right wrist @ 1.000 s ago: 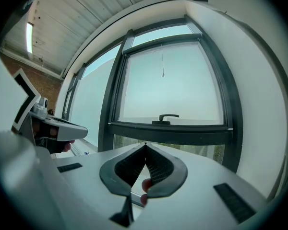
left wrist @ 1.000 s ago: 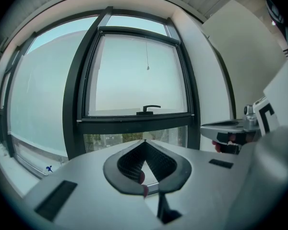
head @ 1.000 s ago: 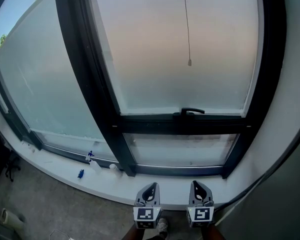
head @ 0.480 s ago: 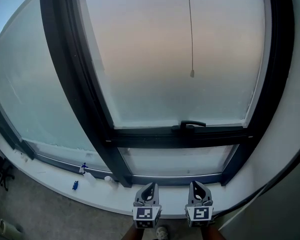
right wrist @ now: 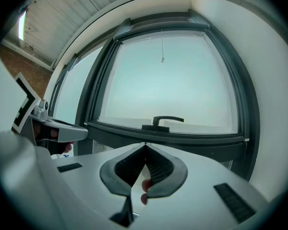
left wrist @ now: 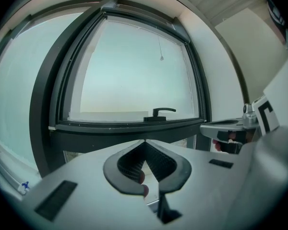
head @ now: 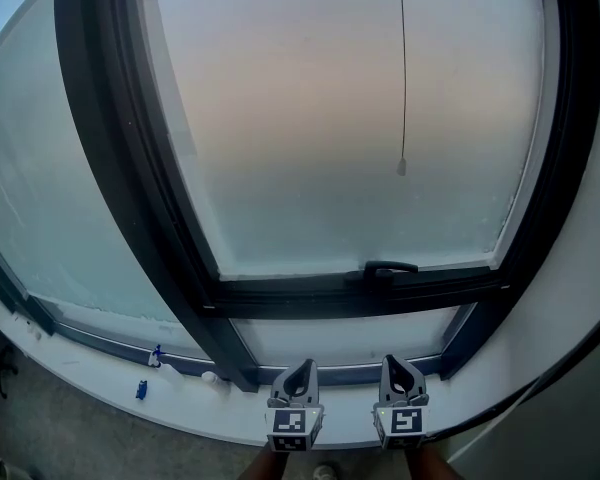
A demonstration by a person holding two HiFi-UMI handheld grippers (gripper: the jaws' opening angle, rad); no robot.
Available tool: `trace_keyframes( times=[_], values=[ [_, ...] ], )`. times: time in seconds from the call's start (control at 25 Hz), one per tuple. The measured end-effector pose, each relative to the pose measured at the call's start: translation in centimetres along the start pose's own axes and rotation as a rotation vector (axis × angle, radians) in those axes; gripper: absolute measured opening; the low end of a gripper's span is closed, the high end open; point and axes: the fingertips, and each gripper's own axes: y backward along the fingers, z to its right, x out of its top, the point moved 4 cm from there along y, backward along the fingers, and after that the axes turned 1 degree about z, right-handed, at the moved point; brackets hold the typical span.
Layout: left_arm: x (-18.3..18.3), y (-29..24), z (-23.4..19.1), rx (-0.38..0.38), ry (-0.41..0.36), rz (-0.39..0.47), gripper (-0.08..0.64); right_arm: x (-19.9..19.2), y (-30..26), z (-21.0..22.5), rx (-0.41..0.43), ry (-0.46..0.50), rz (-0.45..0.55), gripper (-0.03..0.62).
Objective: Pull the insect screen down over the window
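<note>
Grippers both closed tight, nothing between the jaws: left gripper [head: 301, 366] and right gripper [head: 394, 362] sit side by side at the near edge, tips pointing at the window [head: 310, 118] and well apart from the glass. Closed state and spacing match a second ago. Change vs earlier: the whole rig has come closer to the window. The pane fills more of the head view and the floor strip at lower left has mostly dropped out. The tips now show against the frame's bottom rail, where earlier they showed against the white sill [head: 180, 413]. Pull cord [head: 402, 68] hangs down the right pane from above the top of view. Its bead [head: 401, 167] is about mid-height on the glass, far beyond the right gripper, and sits lower and further right in view than before. Handle [head: 390, 267] is on the rail below that pane, beyond the grippers, also lower in view now. Small blue item [head: 140, 389] on the sill has slid left and down in view. Both gripper views show cord and handle ahead, neither touched.
</note>
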Motion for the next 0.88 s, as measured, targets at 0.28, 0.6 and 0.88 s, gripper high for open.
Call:
trace_keyframes(
  times=[0.28, 0.6, 0.88],
  values=[
    [2.4, -3.3, 0.0, -0.068, 0.018, 0.041, 0.003, 1.9, -3.3, 2.2, -0.043, 0.059, 0.033, 0.003],
    [5.0, -6.9, -0.8, -0.053, 0.03, 0.083, 0.003, 4.8, -5.8, 4.4, -0.077, 0.047, 0.105, 0.003],
    [9.9, -9.3, -0.5, -0.032, -0.022, 0.189, 0.003, 9.4, -7.7, 5.7, -0.053, 0.073, 0.202, 0.003]
  ],
)
